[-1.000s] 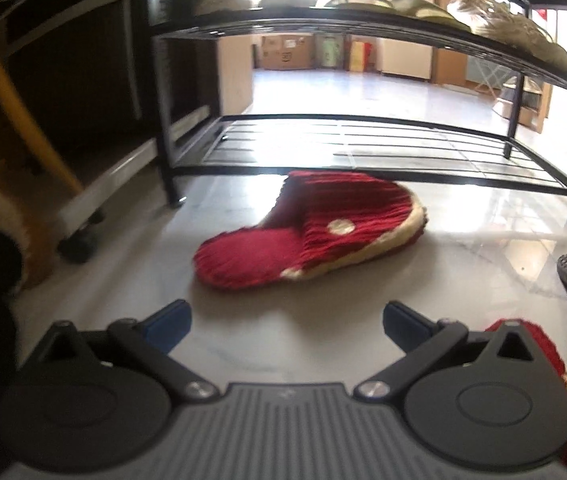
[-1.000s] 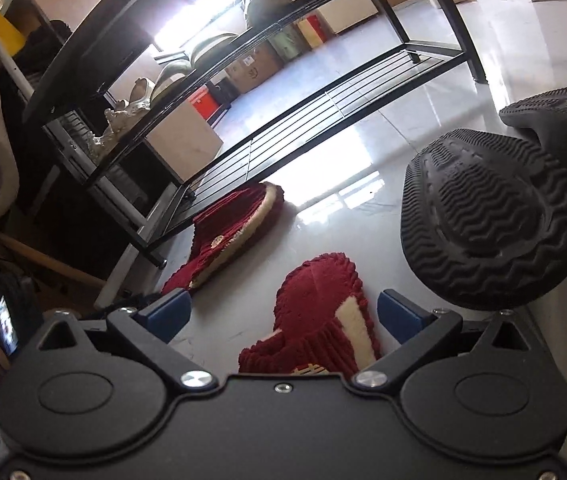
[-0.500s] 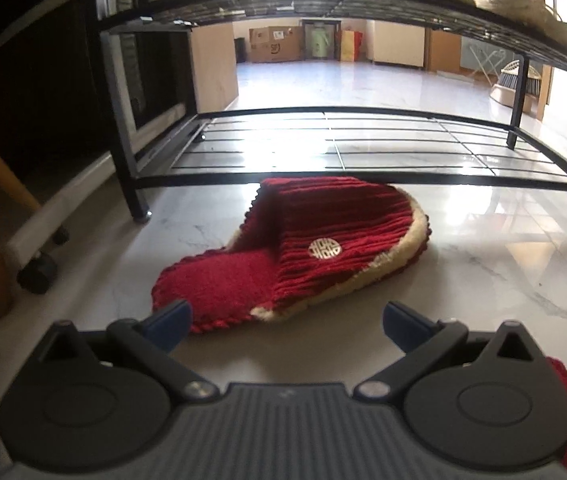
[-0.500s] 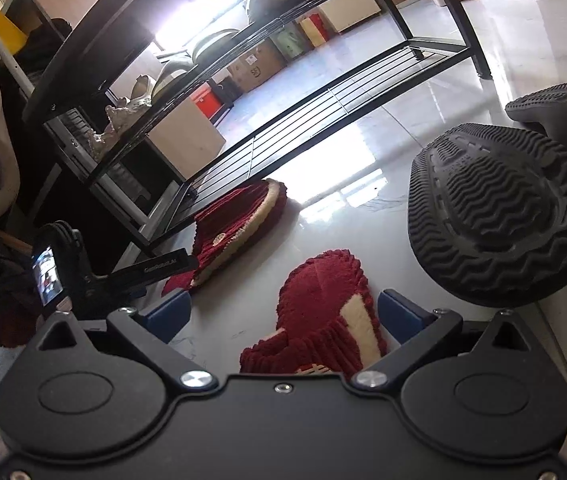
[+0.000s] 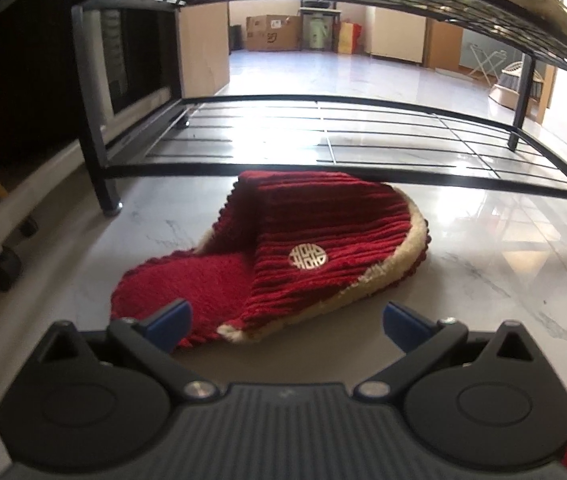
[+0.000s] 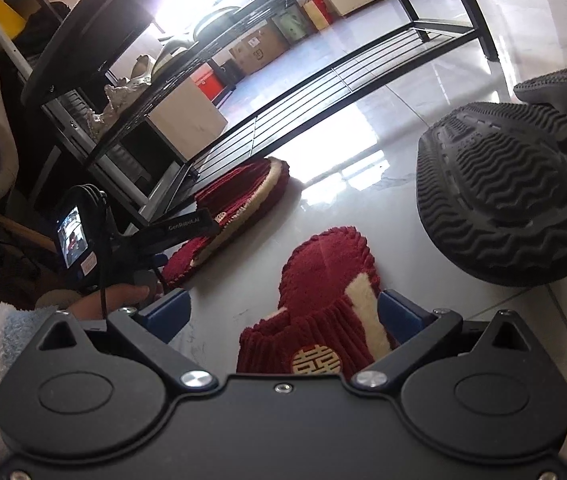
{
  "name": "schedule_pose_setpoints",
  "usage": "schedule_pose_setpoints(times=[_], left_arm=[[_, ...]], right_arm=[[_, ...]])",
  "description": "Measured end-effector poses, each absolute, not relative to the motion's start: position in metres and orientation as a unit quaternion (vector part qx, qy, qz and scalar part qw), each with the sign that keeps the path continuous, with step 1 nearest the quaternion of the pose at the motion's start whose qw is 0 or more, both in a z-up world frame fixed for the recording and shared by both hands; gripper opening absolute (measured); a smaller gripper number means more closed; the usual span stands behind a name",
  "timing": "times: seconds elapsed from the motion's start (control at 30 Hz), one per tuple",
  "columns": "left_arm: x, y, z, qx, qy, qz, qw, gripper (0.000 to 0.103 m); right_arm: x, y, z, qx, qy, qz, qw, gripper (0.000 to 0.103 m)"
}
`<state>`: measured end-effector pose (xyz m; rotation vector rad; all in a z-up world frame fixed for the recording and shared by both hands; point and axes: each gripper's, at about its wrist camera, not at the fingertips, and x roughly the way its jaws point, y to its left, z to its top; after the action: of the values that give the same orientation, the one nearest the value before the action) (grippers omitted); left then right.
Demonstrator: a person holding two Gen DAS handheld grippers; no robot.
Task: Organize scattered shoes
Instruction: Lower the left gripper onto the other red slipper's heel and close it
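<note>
Left wrist view puts the left claw [image 5: 283, 320] low over the marble floor [image 5: 483, 232], jaws spread wide and holding nothing. We find a red knitted slipper [image 5: 303, 256] lying directly ahead of it, toe touching or just under the front rail of the black shoe rack [image 5: 323, 170], heel end between the blue fingertips [image 5: 169, 316]. Its long axis runs diagonally, heel toward the near left, toe toward the far right, so the claw meets it askew rather than square across. In the right wrist view the right claw [image 6: 283, 314] is likewise open and empty; the second red slipper [image 6: 331, 292] lies between its fingers, upper nearest the camera and sole end pointing away, roughly in line with the claw. We note each claw is nearest its own slipper; the left one, seen from the right view [image 6: 187, 224], is over the heel of the slipper by the rack [image 6: 239, 200]. Two dark shoes [image 6: 515, 196] lie sole-up to the right, apart from both claws. We judge neither slipper is yet gripped, and that the left claw needs a turn to span the slipper's width before closing.
</note>
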<state>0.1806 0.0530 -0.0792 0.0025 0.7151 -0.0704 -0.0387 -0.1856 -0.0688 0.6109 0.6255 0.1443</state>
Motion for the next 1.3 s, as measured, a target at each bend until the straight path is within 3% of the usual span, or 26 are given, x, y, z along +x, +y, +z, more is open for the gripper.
schedule_pose_setpoints(times=[0.7,0.93,1.1,1.23,1.3], left_arm=[[0.209,0.049,-0.093,0.019,0.343,-0.028,0.939,0.102],[0.22,0.047,-0.106,0.023,0.375,-0.037,0.926,0.101],[0.217,0.046,-0.104,0.026,0.372,-0.03,0.928,0.089],[0.214,0.041,-0.099,0.041,0.372,-0.048,0.926,0.064],[0.213,0.039,-0.097,0.045,0.375,-0.05,0.925,0.06]], right_arm=[[-0.039,-0.18,-0.075,0.305,0.315,0.073,0.896,0.102],[-0.038,-0.179,-0.076,0.306,0.318,0.074,0.894,0.102],[-0.038,-0.179,-0.076,0.307,0.319,0.073,0.893,0.102],[-0.038,-0.178,-0.076,0.306,0.319,0.074,0.894,0.102],[-0.038,-0.178,-0.076,0.305,0.319,0.074,0.895,0.102]])
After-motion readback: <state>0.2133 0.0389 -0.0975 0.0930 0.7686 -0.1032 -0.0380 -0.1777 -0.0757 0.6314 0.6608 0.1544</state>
